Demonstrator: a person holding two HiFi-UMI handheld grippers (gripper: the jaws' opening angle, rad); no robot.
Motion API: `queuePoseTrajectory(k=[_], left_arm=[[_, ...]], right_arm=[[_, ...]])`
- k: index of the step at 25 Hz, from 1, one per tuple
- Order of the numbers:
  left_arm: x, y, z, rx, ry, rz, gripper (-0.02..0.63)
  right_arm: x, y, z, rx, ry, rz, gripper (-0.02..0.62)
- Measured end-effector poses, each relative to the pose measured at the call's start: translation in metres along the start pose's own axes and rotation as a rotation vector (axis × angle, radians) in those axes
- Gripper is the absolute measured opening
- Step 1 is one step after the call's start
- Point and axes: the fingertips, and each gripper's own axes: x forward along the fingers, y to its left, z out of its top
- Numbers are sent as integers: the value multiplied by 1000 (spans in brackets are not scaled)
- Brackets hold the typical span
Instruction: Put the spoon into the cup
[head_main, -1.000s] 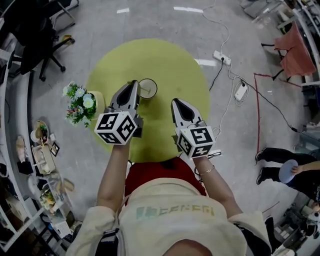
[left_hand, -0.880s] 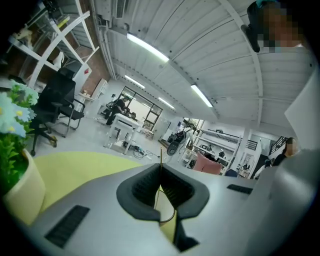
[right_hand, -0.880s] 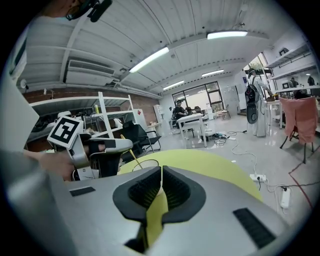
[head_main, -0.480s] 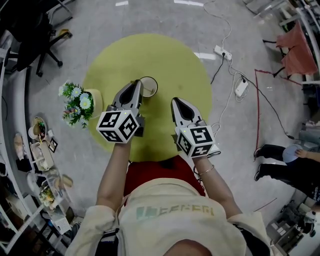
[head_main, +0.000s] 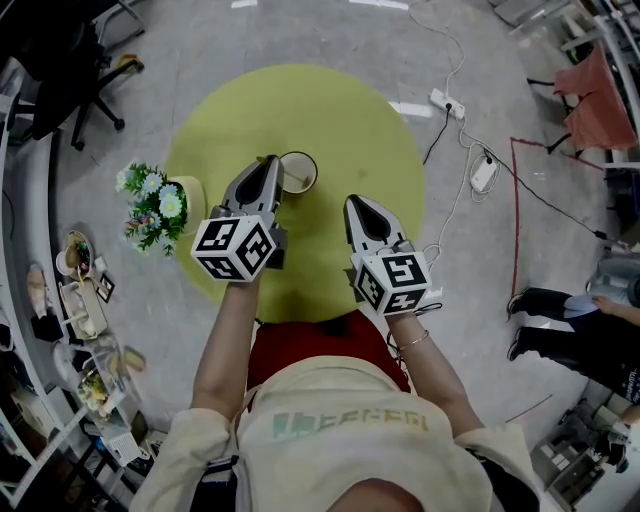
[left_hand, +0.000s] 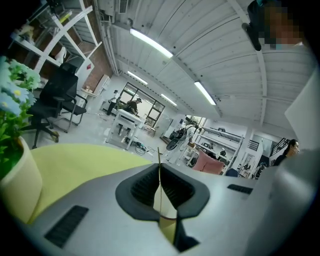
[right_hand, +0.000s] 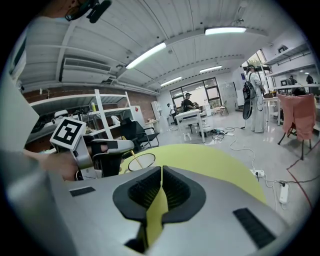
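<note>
On the round yellow table (head_main: 340, 120) stands a pale cup (head_main: 297, 172) with a dark rim. My left gripper (head_main: 269, 166) has its tip right beside the cup's left rim. It is shut on a thin gold spoon (left_hand: 159, 176), whose handle stands upright between the pads. From the right gripper view, the spoon (right_hand: 132, 157) slants from the left gripper (right_hand: 107, 148) down toward the cup (right_hand: 142, 161). My right gripper (head_main: 357, 206) hovers over the table to the cup's right and nearer to me, shut with nothing in it (right_hand: 161, 172).
A flower pot (head_main: 160, 208) with white and blue blooms sits at the table's left edge, close to the left gripper (left_hand: 12, 172). Cables and a power strip (head_main: 444, 103) lie on the floor to the right. An office chair (head_main: 60, 70) stands at the far left.
Both grippers keep almost the same place relative to the cup. The person at the right edge of the floor has shifted.
</note>
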Motion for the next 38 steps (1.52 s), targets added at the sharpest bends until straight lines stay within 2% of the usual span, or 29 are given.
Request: queuePoseTrajectory(k=[17,28,38], left_arm=[[-4,25,-1,-5,2,65,29],[-13,25,-4,-6,10,87,91],[-36,18,-17,-21,9,97,92]], right_arm=[[1,2,-8,9,15,2,37],[-5,3,-11,12,20,6,37],[-17,10,-18,9,16,17,37]])
